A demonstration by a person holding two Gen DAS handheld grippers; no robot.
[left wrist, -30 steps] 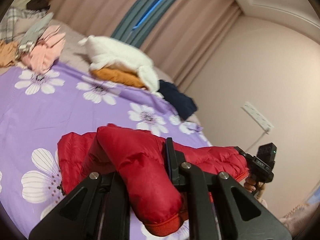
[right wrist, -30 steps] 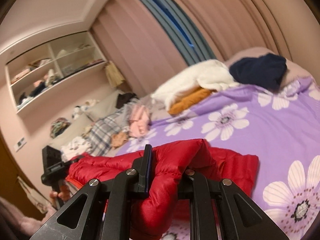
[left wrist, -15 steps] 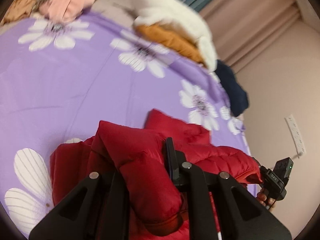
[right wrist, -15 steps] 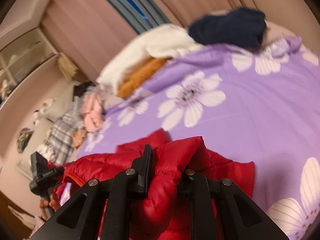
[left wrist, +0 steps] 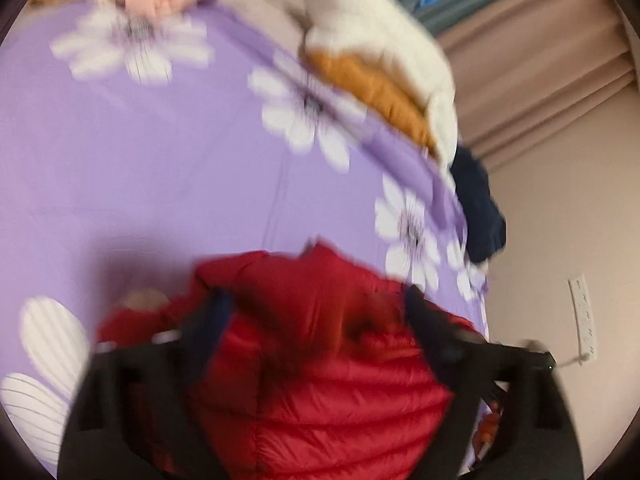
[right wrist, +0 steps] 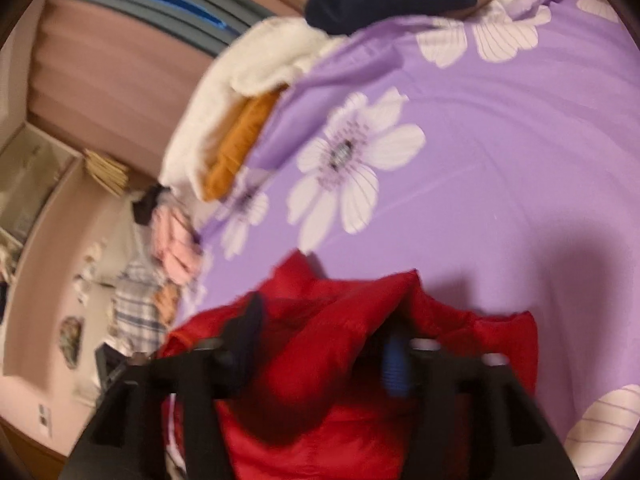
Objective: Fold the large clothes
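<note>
A red puffer jacket (left wrist: 340,392) lies bunched on the purple flowered bedspread (left wrist: 160,184), near its front edge. My left gripper (left wrist: 316,312) sits low over it. Its jaws are opening and stand wide apart, with the jacket's bulk between them and neither pad pressing on it. In the right wrist view the same jacket (right wrist: 320,432) has a raised fold between the fingers of my right gripper (right wrist: 320,340). Those jaws are opening too, and the blue pad stands off the cloth. Both views are blurred by motion.
At the far side of the bed lies a white fleece (left wrist: 372,40) on an orange garment (left wrist: 372,92), with a navy garment (left wrist: 476,208) beside them. Pink clothes (right wrist: 176,248) and a plaid cloth (right wrist: 136,308) lie at one end. A power strip (left wrist: 582,316) hangs on the wall.
Both grippers have sunk toward the bed and tilted down. Each was shut on a fold of the red jacket; now the jaws stand apart and the jacket rests on the bedspread.
</note>
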